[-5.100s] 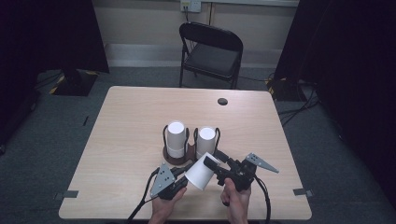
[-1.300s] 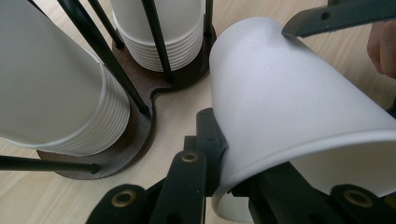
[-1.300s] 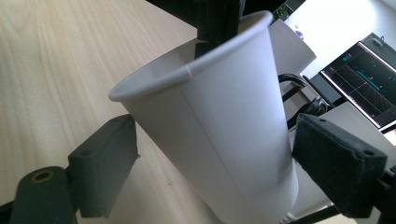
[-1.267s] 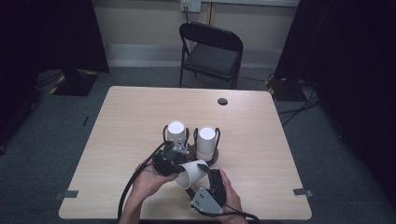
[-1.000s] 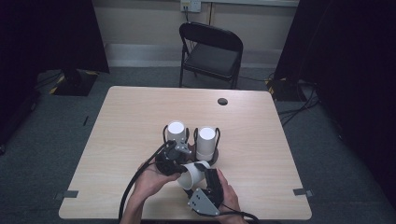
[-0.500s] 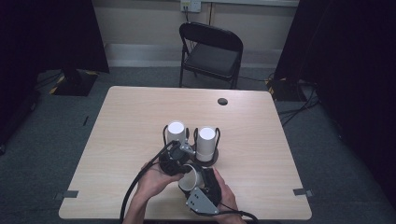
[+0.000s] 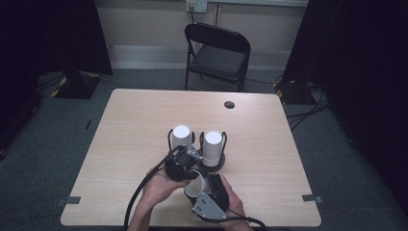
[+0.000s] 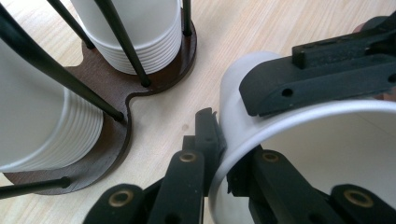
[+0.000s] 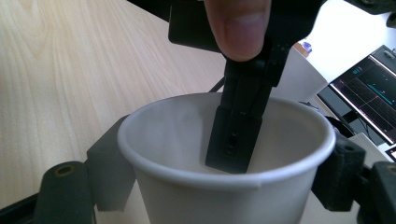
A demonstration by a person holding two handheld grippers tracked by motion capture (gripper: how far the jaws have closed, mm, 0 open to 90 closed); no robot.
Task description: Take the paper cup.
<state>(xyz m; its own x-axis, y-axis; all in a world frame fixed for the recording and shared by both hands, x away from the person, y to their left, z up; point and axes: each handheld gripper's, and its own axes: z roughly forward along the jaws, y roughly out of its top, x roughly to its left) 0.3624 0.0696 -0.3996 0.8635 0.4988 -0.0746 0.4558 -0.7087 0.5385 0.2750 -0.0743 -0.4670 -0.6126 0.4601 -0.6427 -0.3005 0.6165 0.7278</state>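
Gripping a white paper cup point(image 7: 195, 185) by its sides, the right claw point(image 7: 208, 186) holds it near the light wooden desk's point(image 7: 134, 125) front edge. The left claw point(image 7: 185, 166) pinches its rim, one jaw inside. Beyond stands a dark wooden holder point(image 8: 119, 91) with two white cup stacks point(image 7: 212, 147).

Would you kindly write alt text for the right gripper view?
A white paper cup is held between the right gripper's two black jaws, open end up. The left gripper pinches its far rim, one jaw reaching inside, above a light wooden table.
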